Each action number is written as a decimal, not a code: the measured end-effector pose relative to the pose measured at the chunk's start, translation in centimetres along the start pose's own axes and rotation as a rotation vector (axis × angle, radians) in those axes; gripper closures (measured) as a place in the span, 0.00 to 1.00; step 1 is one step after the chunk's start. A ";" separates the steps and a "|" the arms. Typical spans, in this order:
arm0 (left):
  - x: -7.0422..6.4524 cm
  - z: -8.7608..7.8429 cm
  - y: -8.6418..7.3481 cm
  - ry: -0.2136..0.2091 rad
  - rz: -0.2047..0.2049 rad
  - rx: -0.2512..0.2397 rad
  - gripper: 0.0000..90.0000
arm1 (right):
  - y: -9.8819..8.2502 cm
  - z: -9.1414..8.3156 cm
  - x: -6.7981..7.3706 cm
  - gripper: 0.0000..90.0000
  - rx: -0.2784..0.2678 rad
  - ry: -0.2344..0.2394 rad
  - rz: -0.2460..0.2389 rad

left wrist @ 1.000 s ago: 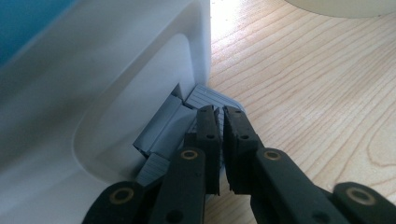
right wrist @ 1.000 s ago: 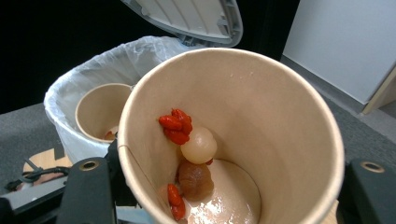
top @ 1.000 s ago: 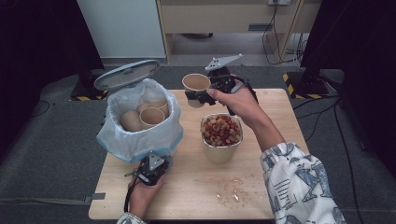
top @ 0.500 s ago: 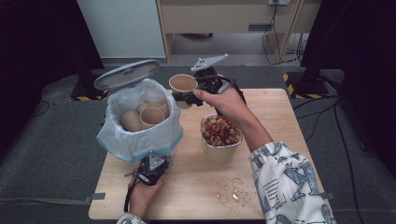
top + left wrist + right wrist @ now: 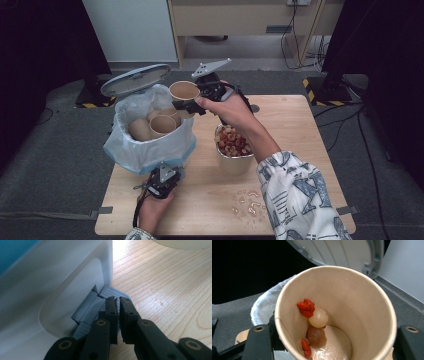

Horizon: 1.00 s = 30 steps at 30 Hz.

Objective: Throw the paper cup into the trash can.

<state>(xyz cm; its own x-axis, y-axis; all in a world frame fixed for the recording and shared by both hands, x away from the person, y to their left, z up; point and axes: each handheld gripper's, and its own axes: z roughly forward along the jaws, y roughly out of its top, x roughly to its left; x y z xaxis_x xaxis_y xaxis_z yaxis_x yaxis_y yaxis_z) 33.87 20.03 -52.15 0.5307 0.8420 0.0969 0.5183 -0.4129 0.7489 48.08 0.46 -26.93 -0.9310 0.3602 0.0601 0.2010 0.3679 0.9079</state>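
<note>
R gripper [image 5: 192, 100] clamps paper cup [image 5: 183, 91] w/ food scraps, held over lined bin [image 5: 150, 135]. L gripper [image 5: 118, 305] jaws nearly closed on bin's grey pedal [image 5: 110, 293] at table [image 5: 300, 150] level.

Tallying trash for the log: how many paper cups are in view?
3. Two cups lie in the lined bin: one at left, one beside it. A third is held above the bin by the right claw. More may be hidden underneath.
</note>
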 end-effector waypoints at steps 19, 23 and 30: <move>0.0 0.0 0.0 0.000 0.001 0.001 0.94 | 0.3 3.1 2.0 0.35 0.013 0.046 -0.013; 0.0 0.0 0.0 0.000 0.001 0.000 0.94 | 0.3 3.6 2.4 0.35 0.012 0.056 -0.015; 0.0 0.0 0.0 -0.001 0.000 0.000 0.94 | 0.1 4.5 2.8 0.35 0.023 0.069 -0.019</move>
<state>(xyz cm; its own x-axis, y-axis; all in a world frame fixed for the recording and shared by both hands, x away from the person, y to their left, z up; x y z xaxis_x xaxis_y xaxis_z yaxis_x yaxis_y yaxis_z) 33.87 20.04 -52.15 0.5313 0.8418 0.0959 0.5182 -0.4125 0.7492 46.85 5.40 -28.50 -0.9534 0.2932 0.0716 0.1887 0.3937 0.8997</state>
